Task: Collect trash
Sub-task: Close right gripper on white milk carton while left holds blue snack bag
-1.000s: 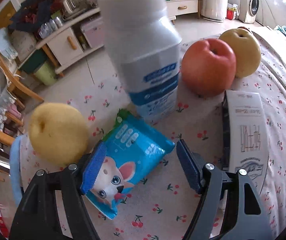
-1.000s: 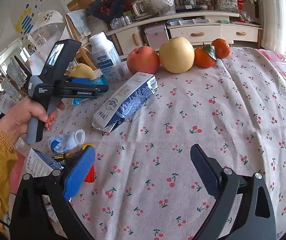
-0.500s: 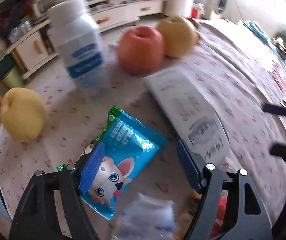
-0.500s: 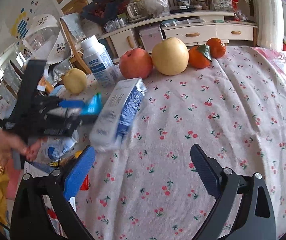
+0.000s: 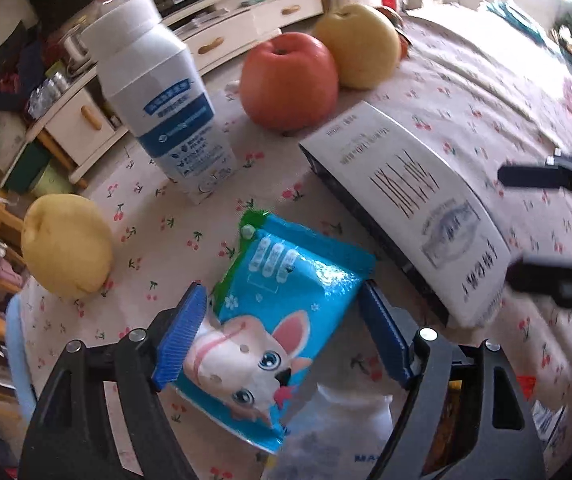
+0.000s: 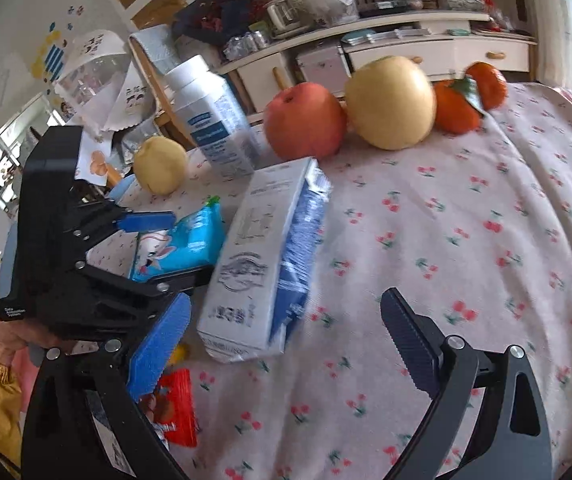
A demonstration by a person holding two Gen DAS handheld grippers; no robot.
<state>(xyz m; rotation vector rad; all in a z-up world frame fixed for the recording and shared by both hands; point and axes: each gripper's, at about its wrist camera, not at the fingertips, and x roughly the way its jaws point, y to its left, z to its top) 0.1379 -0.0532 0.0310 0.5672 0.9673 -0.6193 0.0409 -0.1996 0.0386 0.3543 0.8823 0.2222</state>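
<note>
Now my left gripper (image 5: 281, 334) has just been widening its jaws astride the blue rabbit snack packet (image 5: 281, 308) at lower centre, while my right gripper (image 6: 286, 340) gapes empty.

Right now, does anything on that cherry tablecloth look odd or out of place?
Yes. A milk carton lies toppled on its side, its end crumpled, beside a blue snack wrapper lying flat. Both look like litter among the upright white bottle and whole fruit.

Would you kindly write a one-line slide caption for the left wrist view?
Left gripper, jaws just opened wider, straddles a blue rabbit-print snack packet on the cherry-print tablecloth, beside a fallen milk carton.
</note>
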